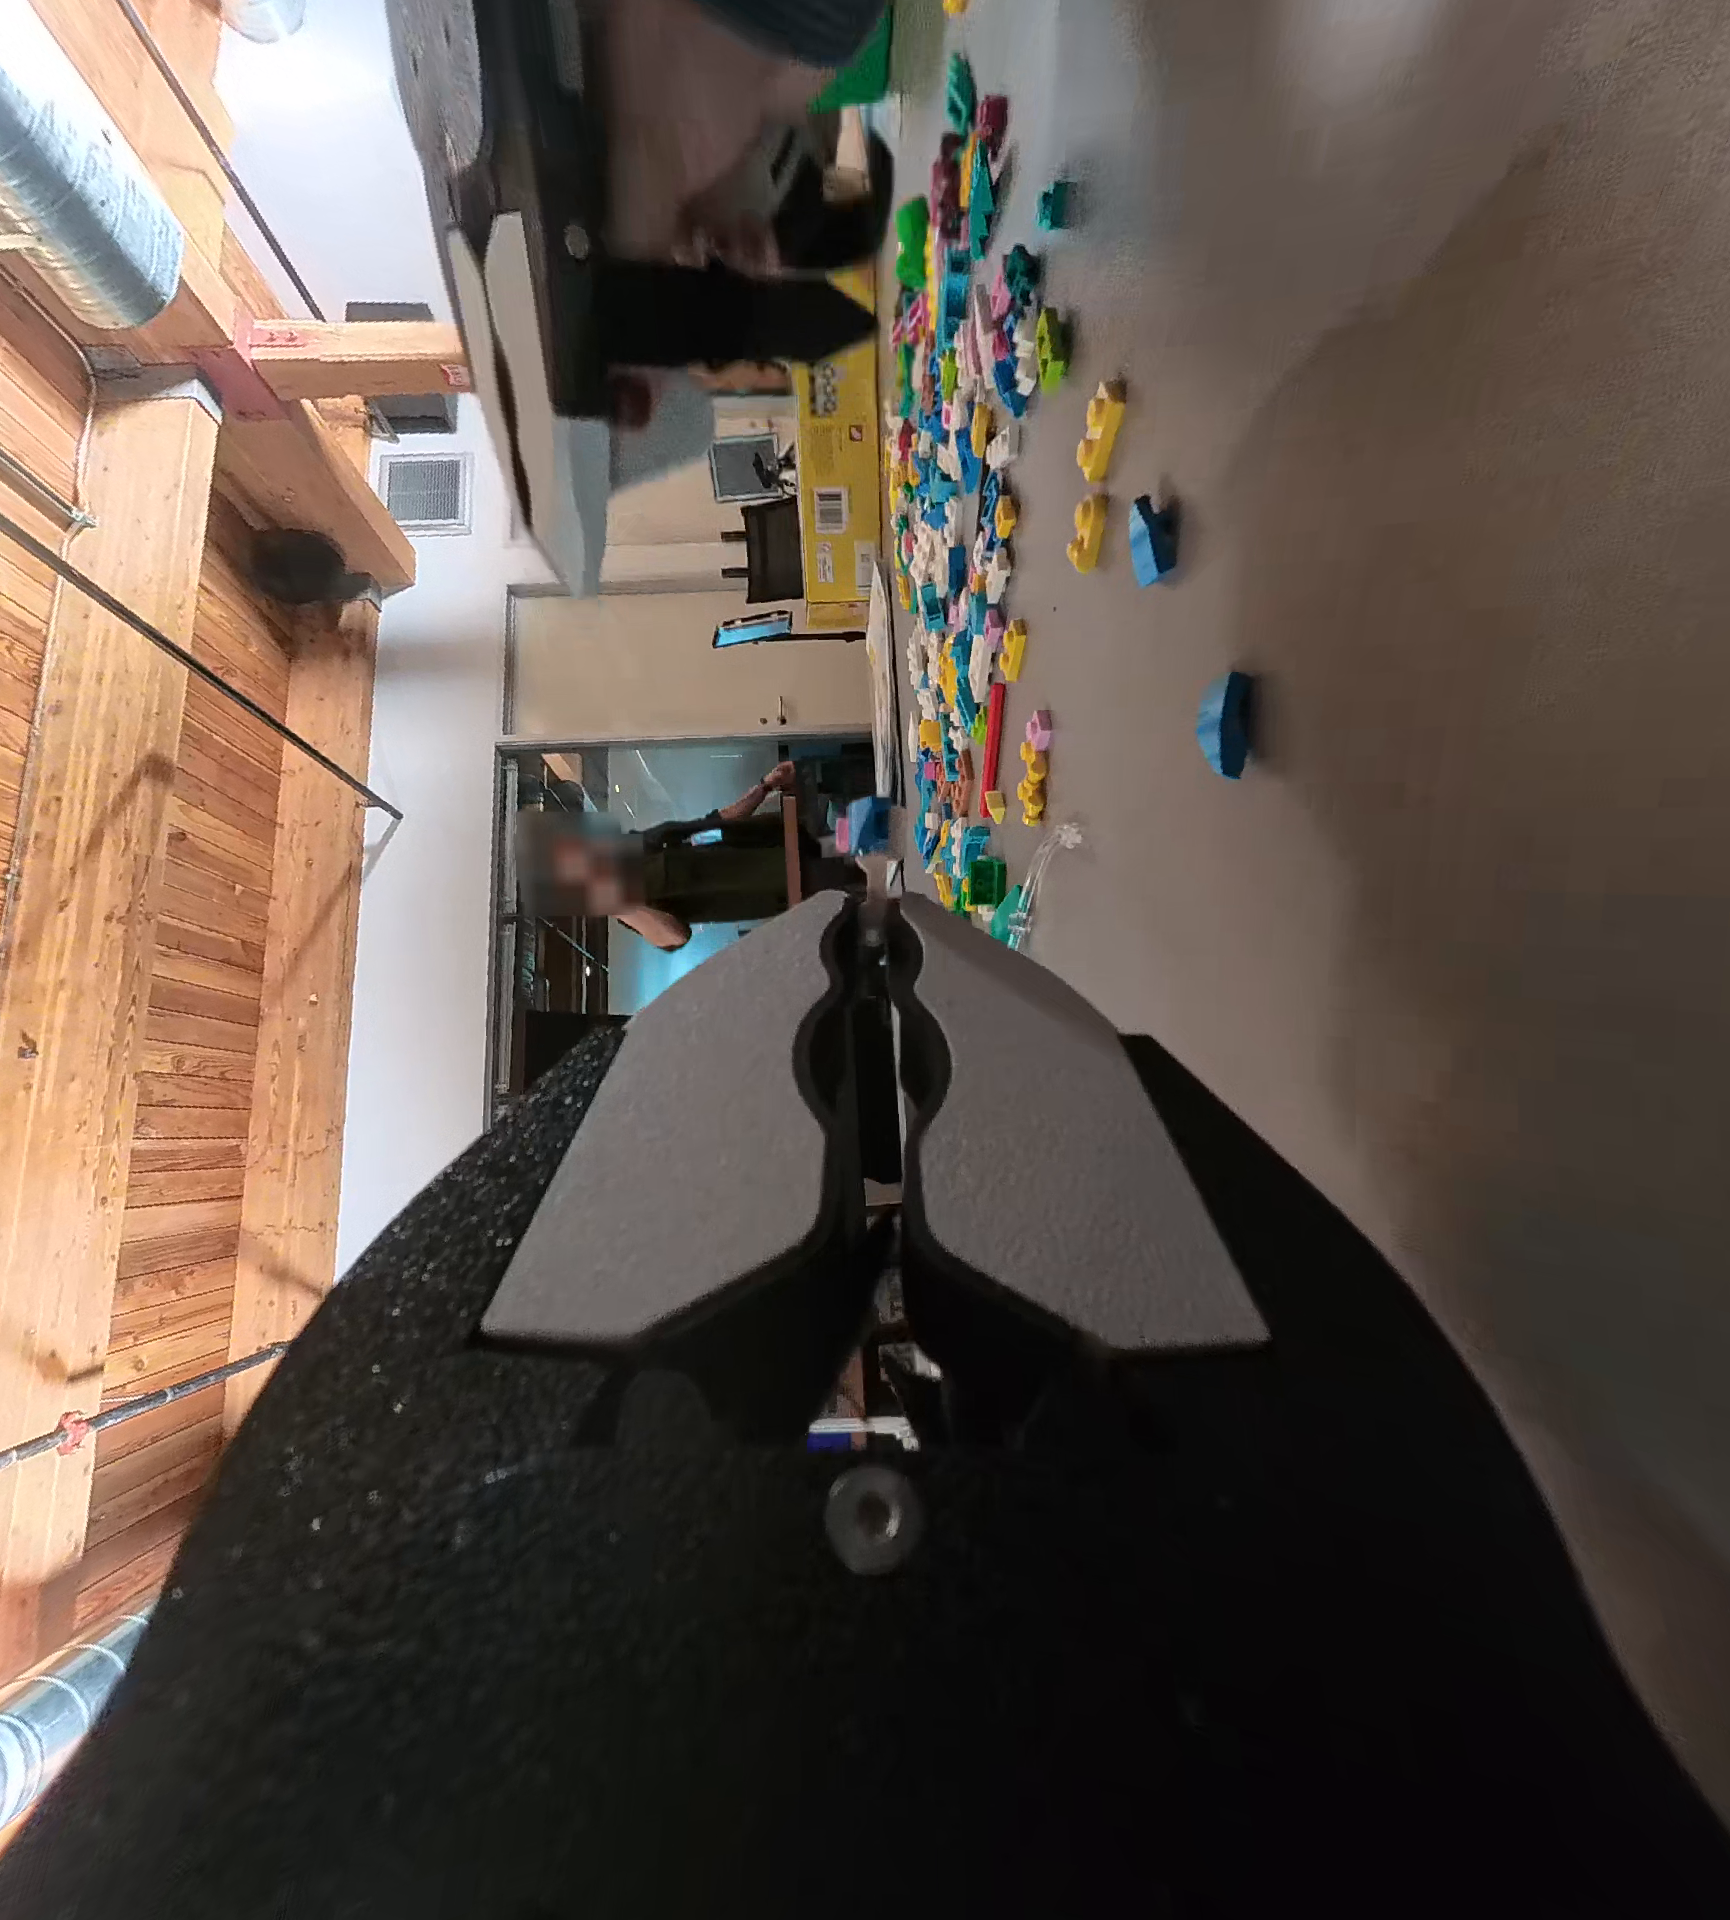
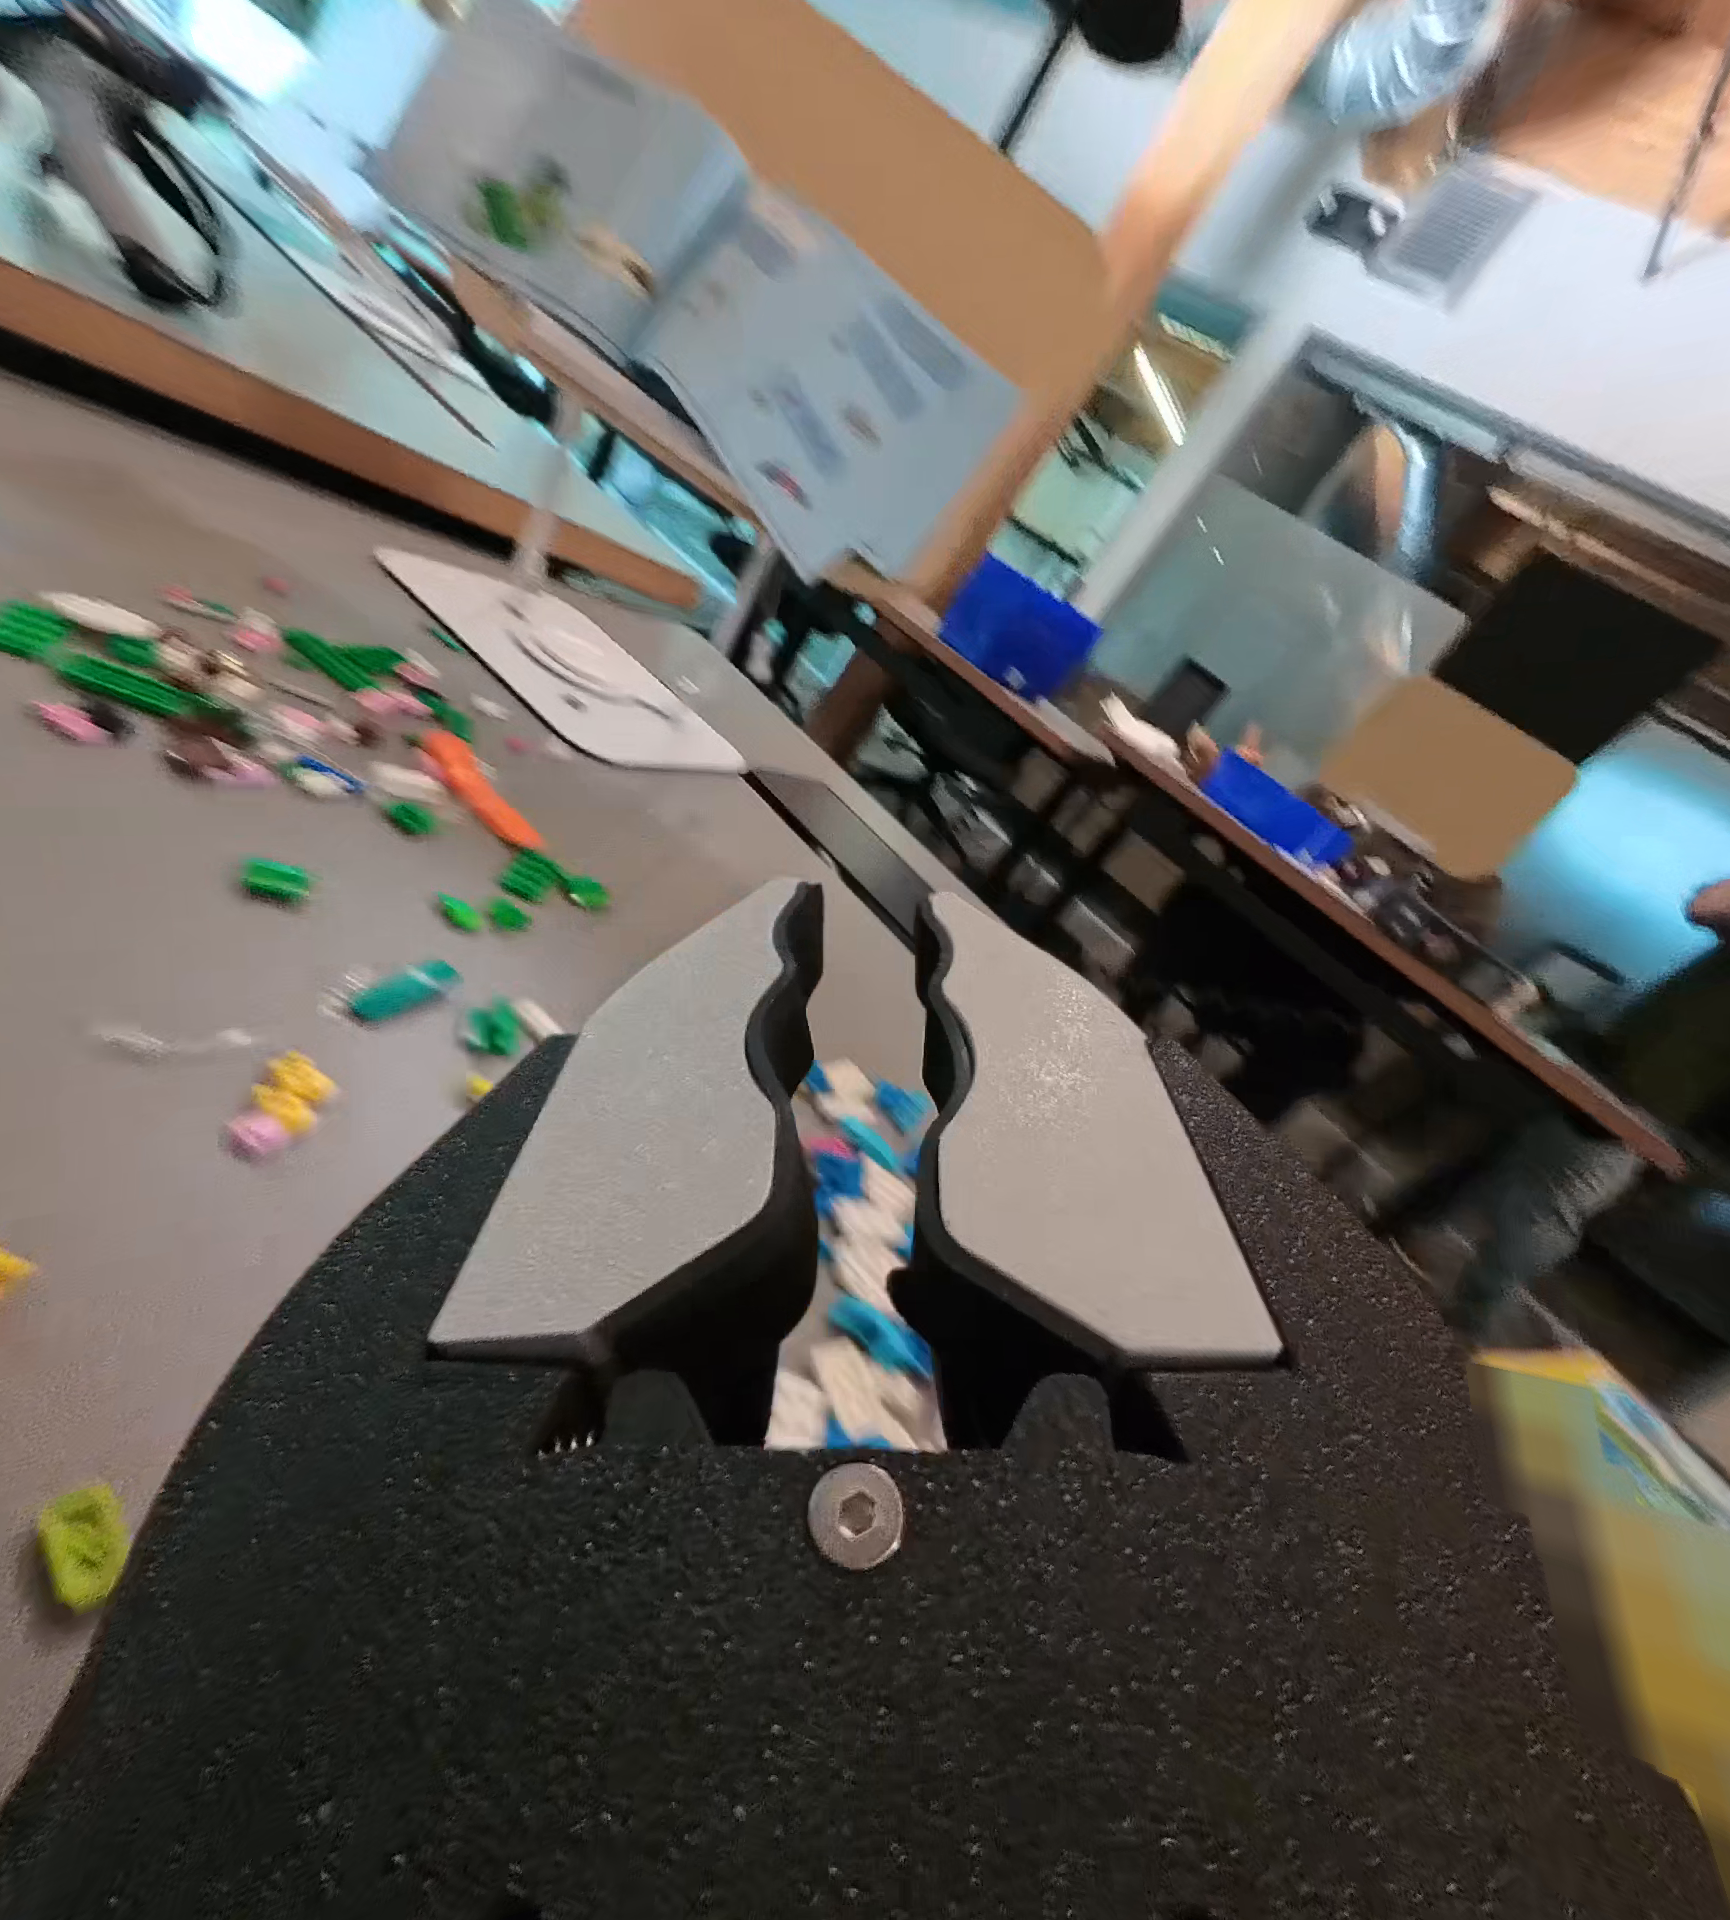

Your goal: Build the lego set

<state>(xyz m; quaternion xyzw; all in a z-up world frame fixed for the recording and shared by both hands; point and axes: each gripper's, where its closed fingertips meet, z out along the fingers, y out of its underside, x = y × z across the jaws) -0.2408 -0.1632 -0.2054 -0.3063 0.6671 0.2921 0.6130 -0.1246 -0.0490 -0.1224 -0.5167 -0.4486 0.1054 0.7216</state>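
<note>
My left gripper point(image 1: 873, 902) is shut on a small piece point(image 1: 867, 831): a clear stem with a blue and pink brick on its end, held above the grey table point(image 1: 1463, 831). The view is turned on its side. A big pile of mixed bricks point(image 1: 954, 520) lies along the table. My right gripper point(image 2: 866, 914) is slightly open and empty, above white and blue bricks point(image 2: 866, 1195) that show through its gap. It also shows blurred in the left wrist view point(image 1: 580, 260), held by a hand.
Loose yellow bricks point(image 1: 1100, 431), a blue brick point(image 1: 1152, 540) and a round blue piece point(image 1: 1227, 724) lie apart from the pile. A yellow box point(image 1: 837, 488) stands behind it. Green bricks point(image 2: 144, 665), an orange piece point(image 2: 476, 784) and a booklet point(image 2: 736, 312) on a white stand point(image 2: 591, 675) are at the back. The tips of one gripper are about 20 cm away from the tips of the other.
</note>
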